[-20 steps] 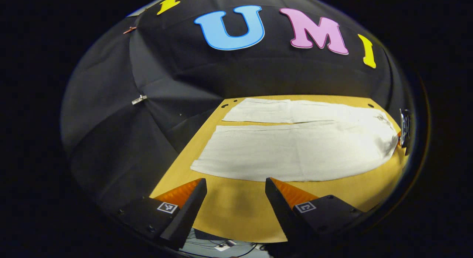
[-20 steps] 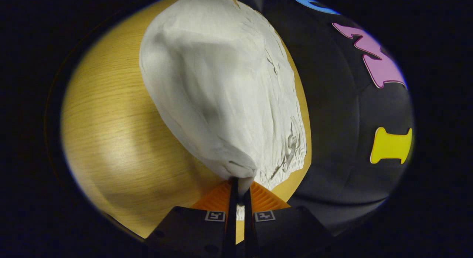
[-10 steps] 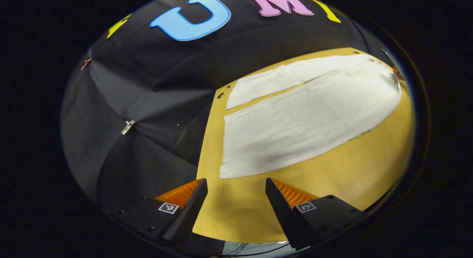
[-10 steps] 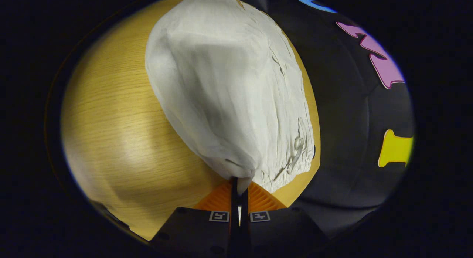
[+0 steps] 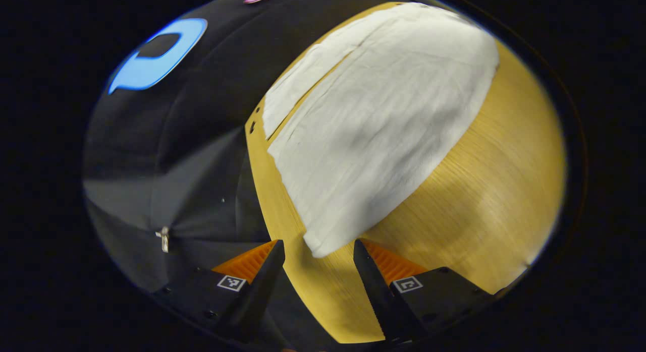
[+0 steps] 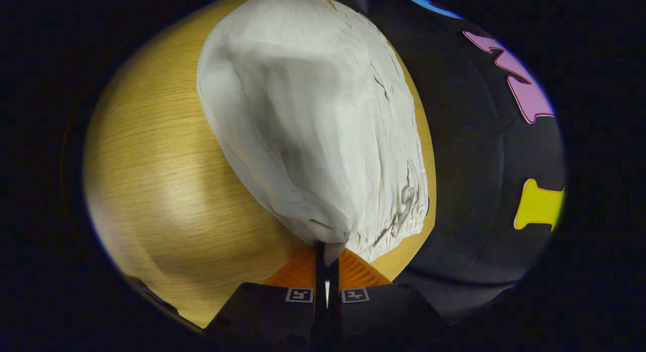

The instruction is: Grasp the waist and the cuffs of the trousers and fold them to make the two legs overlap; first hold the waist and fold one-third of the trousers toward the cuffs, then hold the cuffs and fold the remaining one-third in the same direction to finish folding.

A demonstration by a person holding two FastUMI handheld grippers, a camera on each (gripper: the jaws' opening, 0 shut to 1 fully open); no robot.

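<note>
White trousers (image 5: 373,125) lie spread flat on the wooden table (image 5: 494,175), both legs side by side with a narrow gap between them. My left gripper (image 5: 318,256) is open, low over the table, with the near leg's cuff corner (image 5: 317,246) lying between its fingertips. In the right gripper view the gathered elastic waist (image 6: 398,216) with a drawstring sits at the table's right end. My right gripper (image 6: 326,256) is shut on the near corner of the waist, and the cloth (image 6: 313,125) rises a little from it.
The black booth cloth (image 5: 202,155) hangs close behind the table's far and left edges. Bare wood (image 6: 161,180) runs along the near side of the trousers. A metal clip (image 5: 163,238) pins the cloth at the left.
My left gripper has swung left and down to the near leg's cuff corner, which now lies between its open fingers. My right gripper has stayed shut on the waist, nearly still.
</note>
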